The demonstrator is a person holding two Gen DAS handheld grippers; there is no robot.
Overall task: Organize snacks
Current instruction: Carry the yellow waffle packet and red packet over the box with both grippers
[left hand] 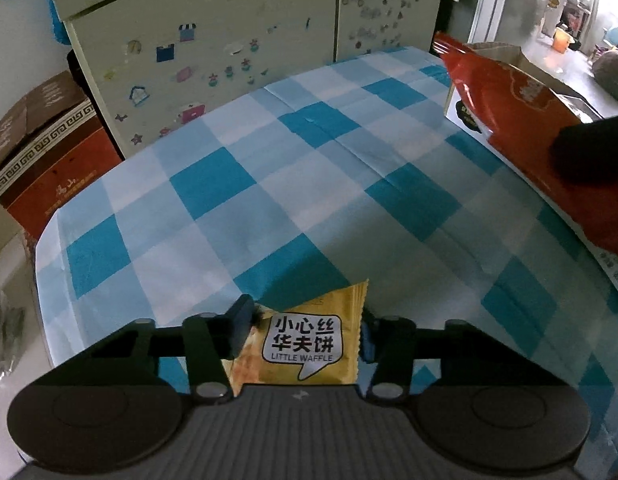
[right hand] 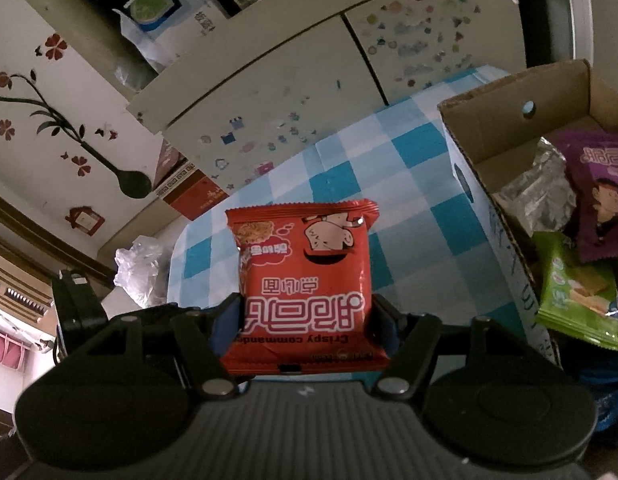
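Closest to me, the left gripper is clamping a little yellow waffle packet, the one with "LITTLE WAFFLE" in a speech bubble, pads pressing on both side edges, packet sitting at 6 o'clock in the left wrist view over the blue-and-white checkered tablecloth. The right gripper is squeezing a red "Crispy commando" noodle snack bag by its sides, print upside down, bag sticking up toward 12 o'clock above the cloth.

Over at 3 o'clock in the right wrist view an open cardboard box is sitting on the table, with a green snack bag, a purple snack bag and something silvery and crinkly already lying inside.

Further out at 9 o'clock, a white plastic bag is slumping off the table's edge, with a red and brown carton beyond it. At 12 o'clock a pale cabinet covered in little stickers is standing right behind the table.
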